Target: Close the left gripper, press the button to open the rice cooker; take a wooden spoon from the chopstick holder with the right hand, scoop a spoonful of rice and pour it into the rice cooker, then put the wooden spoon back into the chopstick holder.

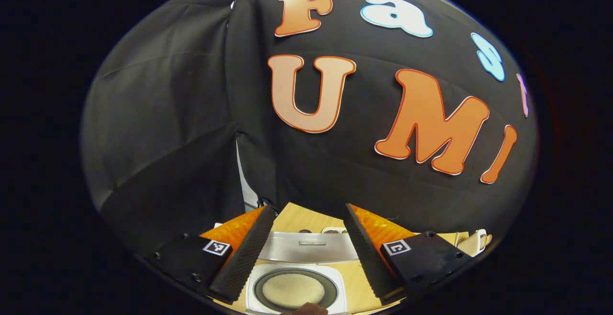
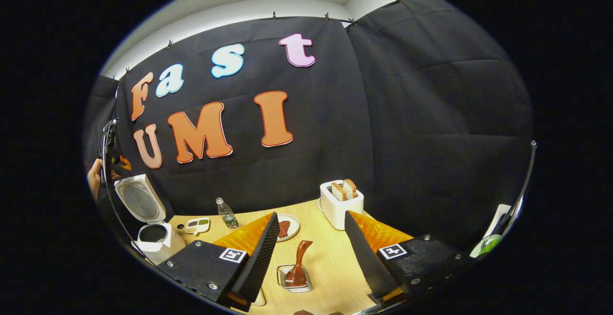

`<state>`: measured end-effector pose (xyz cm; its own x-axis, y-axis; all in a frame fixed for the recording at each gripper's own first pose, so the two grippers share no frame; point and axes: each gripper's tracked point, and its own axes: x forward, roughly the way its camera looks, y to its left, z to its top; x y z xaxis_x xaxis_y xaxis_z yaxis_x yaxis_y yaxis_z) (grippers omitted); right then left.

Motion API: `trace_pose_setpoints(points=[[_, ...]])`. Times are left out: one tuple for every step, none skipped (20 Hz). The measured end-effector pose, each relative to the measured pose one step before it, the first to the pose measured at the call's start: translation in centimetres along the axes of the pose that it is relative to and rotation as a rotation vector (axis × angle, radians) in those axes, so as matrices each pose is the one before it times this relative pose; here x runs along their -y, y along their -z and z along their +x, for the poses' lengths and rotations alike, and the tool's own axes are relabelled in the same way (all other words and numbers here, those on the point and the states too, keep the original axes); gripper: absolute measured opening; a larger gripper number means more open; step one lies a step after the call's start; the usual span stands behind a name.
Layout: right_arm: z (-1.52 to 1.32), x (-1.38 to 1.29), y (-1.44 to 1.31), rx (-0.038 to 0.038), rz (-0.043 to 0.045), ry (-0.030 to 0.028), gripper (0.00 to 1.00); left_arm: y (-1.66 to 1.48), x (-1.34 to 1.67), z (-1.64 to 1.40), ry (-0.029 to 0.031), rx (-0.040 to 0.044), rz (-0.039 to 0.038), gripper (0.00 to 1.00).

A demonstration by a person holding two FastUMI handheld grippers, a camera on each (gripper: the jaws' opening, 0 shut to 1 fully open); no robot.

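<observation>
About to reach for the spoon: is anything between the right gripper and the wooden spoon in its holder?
Nothing visible is. In the right gripper view the right gripper is open, and the wooden spoon stands in the chopstick holder directly ahead, with only bare table around it.

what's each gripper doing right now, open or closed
Left gripper: open, holding nothing, above the open rice cooker.
Right gripper: open, holding nothing; the wooden spoon stands in its holder on the table.

Bystanders on the table

A toaster (image 2: 341, 203) holds two bread slices (image 2: 345, 189); a bottle (image 2: 228, 214), a sectioned dish (image 2: 197, 225) and a plate (image 2: 286, 227) stand near it.
</observation>
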<state>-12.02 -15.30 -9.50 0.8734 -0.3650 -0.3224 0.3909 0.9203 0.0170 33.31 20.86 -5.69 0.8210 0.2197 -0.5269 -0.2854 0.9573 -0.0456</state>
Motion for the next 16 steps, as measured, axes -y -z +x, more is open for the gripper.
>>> trace_pose_setpoints(points=[[-0.101, 0.331, -0.057, 0.00187, -0.00291, 0.00212, 0.85, 0.711, 0.099, 0.483, -0.00368, -0.04949, -0.01485, 0.99], [-0.072, 0.193, -0.134, 0.00048, 0.00016, 0.00255, 0.85, 0.667, 0.024, -0.014, -0.01086, -0.05651, -0.01032, 1.00], [-0.020, 0.123, -0.106, 0.00092, 0.00398, -0.00560, 0.85, 0.154, -0.422, 0.152, -0.04048, -0.03302, 0.03460, 1.00], [-0.109, 0.082, 0.046, 0.00004, 0.00329, -0.00270, 0.85, 0.303, -0.072, 0.158, -0.02217, -0.03706, 0.03322, 1.00], [0.097, 0.100, -0.004, 0.00092, 0.00114, -0.00563, 0.85, 0.540, 0.253, 0.064, -0.00896, -0.03020, 0.03978, 0.99], [0.072, 0.133, 0.042, -0.00091, -0.00064, -0.00227, 0.85, 0.475, 0.263, -0.200, -0.00112, -0.03467, 0.02865, 1.00], [0.161, 0.092, 0.158, -0.00300, 0.00071, -0.00522, 0.85, 0.604, 0.035, 0.077, -0.00840, -0.03852, 0.01804, 0.99], [0.049, -0.089, 0.074, -0.00118, 0.00327, -0.00907, 0.85, 0.542, 0.100, 0.233, -0.00136, -0.03326, 0.01210, 0.99], [0.125, -0.080, 0.074, -0.00136, 0.00382, -0.00727, 0.85, 0.676, 0.332, 0.080, -0.00123, -0.03505, -0.00068, 1.00], [0.006, -0.081, 0.134, 0.00055, 0.00390, -0.01136, 0.85, 0.807, 0.272, 0.027, 0.00597, -0.04087, 0.00973, 1.00], [0.148, -0.123, 0.206, -0.00421, 0.00222, -0.00531, 0.86, 0.676, 0.167, -0.130, 0.00879, -0.02165, 0.00792, 1.00], [0.169, -0.061, 0.352, -0.00862, 0.00247, -0.00810, 0.85, 0.892, 0.158, -0.258, 0.00680, -0.02604, -0.00317, 1.00], [0.201, -0.046, 0.400, -0.01411, 0.00218, -0.00460, 0.85, 0.940, 0.200, -0.226, 0.00869, -0.02477, -0.00534, 1.00], [0.148, -0.138, 0.279, -0.01103, 0.00290, -0.01005, 0.85, 1.635, 0.452, -0.434, 0.00765, -0.02661, -0.00527, 1.00], [0.208, -0.286, 0.114, -0.00647, 0.00345, -0.01054, 0.85, 0.641, -0.141, -0.642, -0.00156, -0.03052, 0.00384, 1.00], [0.174, -0.211, -0.004, -0.00394, 0.00279, -0.01260, 0.85, 1.561, -0.066, 0.238, 0.00200, -0.02196, 0.00950, 1.00]])
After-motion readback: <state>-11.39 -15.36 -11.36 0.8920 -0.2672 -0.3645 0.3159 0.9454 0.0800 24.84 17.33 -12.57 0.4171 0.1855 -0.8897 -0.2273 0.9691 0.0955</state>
